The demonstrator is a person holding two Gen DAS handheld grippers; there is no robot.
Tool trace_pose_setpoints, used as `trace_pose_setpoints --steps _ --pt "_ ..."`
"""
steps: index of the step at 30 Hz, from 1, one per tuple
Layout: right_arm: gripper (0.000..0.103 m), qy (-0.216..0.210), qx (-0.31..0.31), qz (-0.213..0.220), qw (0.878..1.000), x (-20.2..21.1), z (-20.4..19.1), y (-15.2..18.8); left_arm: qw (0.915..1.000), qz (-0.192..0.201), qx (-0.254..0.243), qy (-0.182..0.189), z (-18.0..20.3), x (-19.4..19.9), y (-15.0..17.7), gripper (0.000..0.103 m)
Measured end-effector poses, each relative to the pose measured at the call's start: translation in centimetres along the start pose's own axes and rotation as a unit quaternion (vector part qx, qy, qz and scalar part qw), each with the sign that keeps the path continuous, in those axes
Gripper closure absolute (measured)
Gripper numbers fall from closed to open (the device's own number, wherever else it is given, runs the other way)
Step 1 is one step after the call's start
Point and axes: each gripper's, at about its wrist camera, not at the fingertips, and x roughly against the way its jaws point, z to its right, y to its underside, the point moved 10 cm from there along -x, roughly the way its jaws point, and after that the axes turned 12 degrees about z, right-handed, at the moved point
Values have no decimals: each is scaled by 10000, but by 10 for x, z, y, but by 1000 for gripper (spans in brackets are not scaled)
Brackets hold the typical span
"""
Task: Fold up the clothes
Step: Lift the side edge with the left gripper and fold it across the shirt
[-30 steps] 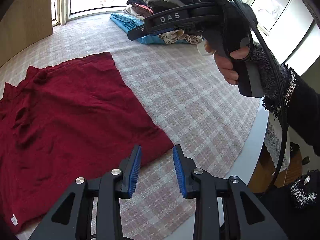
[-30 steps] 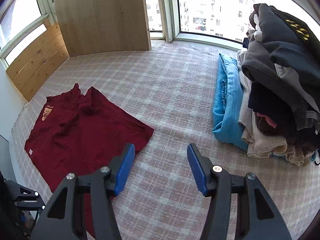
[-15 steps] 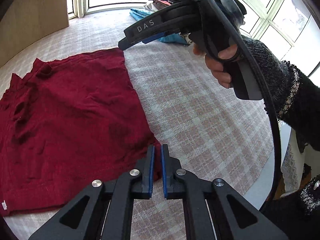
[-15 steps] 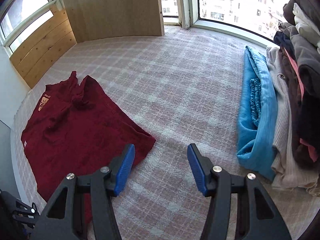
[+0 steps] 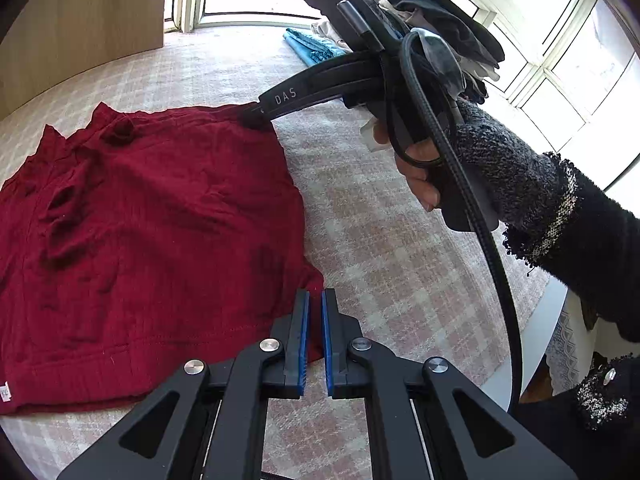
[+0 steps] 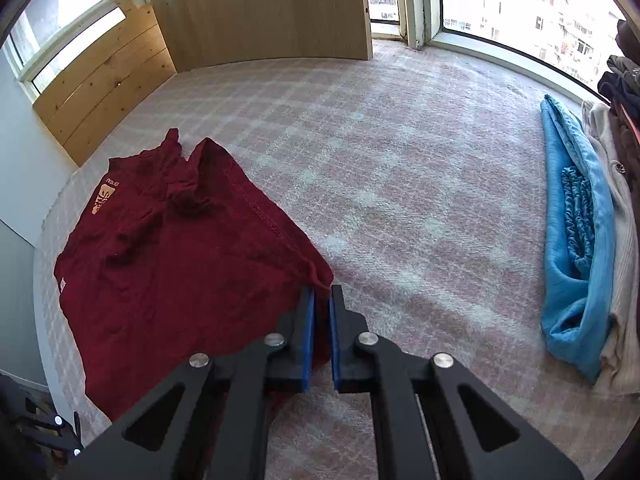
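Gripping the red shirt (image 5: 152,216) on the bed (image 6: 400,184), our left claw (image 5: 314,328) pinches its near corner and our right claw (image 6: 321,328) its far corner; cloth spreads leftward from both.

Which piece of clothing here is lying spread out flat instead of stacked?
The dark red shirt, spread alone on the checked cover; the blue garment and others sit in the pile.

Red knit cloth shirt (image 5: 152,216) w/ matt finish, rough woven plaid cover (image 6: 400,184), matt black plastic left gripper (image 5: 314,300), smooth wood panel (image 6: 256,8)
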Motion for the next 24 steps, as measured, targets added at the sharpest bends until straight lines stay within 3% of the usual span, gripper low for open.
trace_pose_setpoints --steps 7,14,24 --pt "96 -14 8 374 9993 19 -23 -40 9978 379 522 145 -30 38 -15 98" --pt "96 -88 275 638 9975 17 -84 -85 9914 864 981 -22 -93 92 -20 98" --pt "96 -397 580 538 9961 -42 -201 -128 9787 1229 1589 -430 -194 155 12 98"
